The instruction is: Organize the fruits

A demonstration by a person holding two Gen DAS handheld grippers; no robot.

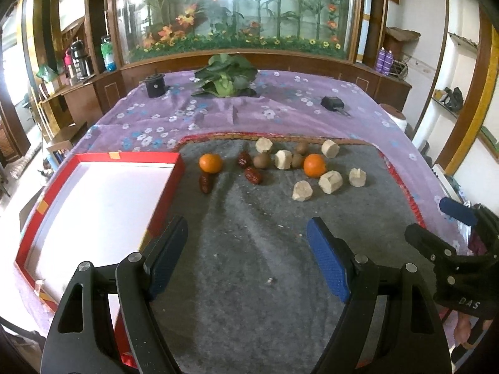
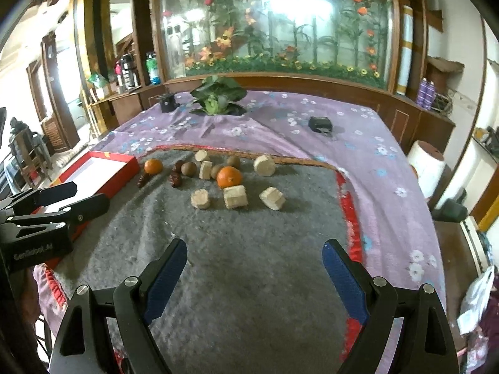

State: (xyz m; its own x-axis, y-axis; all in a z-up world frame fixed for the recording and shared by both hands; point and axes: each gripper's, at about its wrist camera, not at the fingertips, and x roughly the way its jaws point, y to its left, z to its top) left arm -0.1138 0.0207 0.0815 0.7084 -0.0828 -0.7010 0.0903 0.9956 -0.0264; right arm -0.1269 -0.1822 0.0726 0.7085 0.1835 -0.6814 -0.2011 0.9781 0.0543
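On grey mat (image 1: pixel 249 249): red box (image 1: pixel 93 199) sitting empty at 9 o'clock; oranges (image 1: pixel 211 163), pale chunks (image 1: pixel 330 181), red dates (image 1: pixel 253 175) lying unsorted at 12. Left gripper (image 1: pixel 248 243), right gripper (image 2: pixel 254 261) both hovering wide, holding nothing. Everything remaining.

The surface (image 1: pixel 280 103) is draped in a purple cloth printed with small flowers. A grey mat (image 1: pixel 249 233) with a red fringed edge lies on the near part of it. On the mat rest two oranges (image 1: pixel 210 163), three dark red dates (image 1: pixel 253 175), brown kiwis (image 1: pixel 262 160) and several pale beige chunks (image 1: pixel 330 181), clustered along its far side. A red shallow box (image 1: pixel 162 193) with a white inside sits at the mat's left. Farther back on the cloth stand a leafy green vegetable (image 1: pixel 223 76), a black cylindrical object (image 1: pixel 155 85) and a small black device (image 1: pixel 333 103).
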